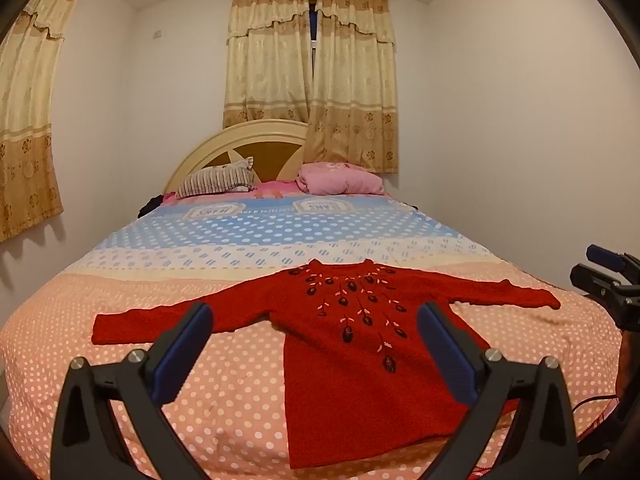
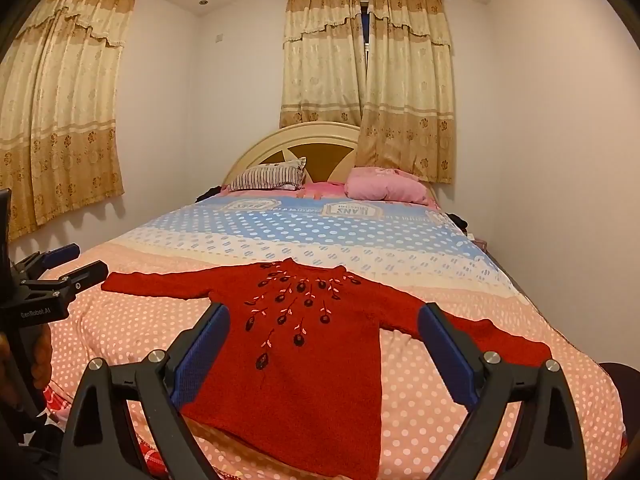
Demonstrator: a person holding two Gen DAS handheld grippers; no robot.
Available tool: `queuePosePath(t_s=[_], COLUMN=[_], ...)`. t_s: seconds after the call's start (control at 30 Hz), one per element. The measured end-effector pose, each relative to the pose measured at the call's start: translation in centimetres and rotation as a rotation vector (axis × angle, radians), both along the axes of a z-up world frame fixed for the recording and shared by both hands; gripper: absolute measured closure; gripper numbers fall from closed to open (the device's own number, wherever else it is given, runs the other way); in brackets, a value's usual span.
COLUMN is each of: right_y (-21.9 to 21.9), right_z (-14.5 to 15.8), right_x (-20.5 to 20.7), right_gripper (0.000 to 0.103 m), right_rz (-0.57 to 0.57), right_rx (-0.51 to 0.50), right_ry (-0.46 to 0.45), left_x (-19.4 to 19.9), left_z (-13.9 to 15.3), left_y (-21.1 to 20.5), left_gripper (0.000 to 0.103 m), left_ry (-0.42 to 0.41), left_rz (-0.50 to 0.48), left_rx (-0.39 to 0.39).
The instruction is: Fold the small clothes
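A small red knitted sweater (image 1: 360, 344) with dark embroidered flowers lies flat, face up, on the polka-dot bed cover (image 1: 200, 392), both sleeves spread sideways and the hem toward me. My left gripper (image 1: 316, 320) hovers open above the near edge, nothing between its blue pads. In the right wrist view the same sweater (image 2: 304, 360) fills the middle, and my right gripper (image 2: 324, 320) stands open over it, holding nothing. Each gripper shows at the edge of the other's view: the right gripper (image 1: 612, 276) at the far right, the left gripper (image 2: 68, 264) at the far left.
The bed runs back to a cream headboard (image 1: 240, 140). A striped pillow (image 1: 218, 182) and a pink pillow (image 1: 340, 180) lie at its head. Beige curtains (image 1: 312, 76) hang behind. White walls stand close on both sides of the bed.
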State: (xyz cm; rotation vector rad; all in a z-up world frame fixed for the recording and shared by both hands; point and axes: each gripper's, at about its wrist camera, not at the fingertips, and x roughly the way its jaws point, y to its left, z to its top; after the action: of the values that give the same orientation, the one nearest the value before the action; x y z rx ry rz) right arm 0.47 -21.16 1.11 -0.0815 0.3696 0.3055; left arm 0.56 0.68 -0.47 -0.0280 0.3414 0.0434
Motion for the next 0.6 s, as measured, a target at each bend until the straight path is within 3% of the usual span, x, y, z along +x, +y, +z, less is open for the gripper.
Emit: queuePosePath(t_s=[0.6], right_y=[-0.04], right_z=[-0.35], right_x=[0.24], right_gripper=[0.008], right_rz=[-0.001], right_rx=[0.000], right_ry=[0.004], left_x=[0.05], left_z=[0.00], left_y=[0.06], left_gripper=[0.000], left_ry=[0.006], left_rz=[0.004], left_rx=[-0.010])
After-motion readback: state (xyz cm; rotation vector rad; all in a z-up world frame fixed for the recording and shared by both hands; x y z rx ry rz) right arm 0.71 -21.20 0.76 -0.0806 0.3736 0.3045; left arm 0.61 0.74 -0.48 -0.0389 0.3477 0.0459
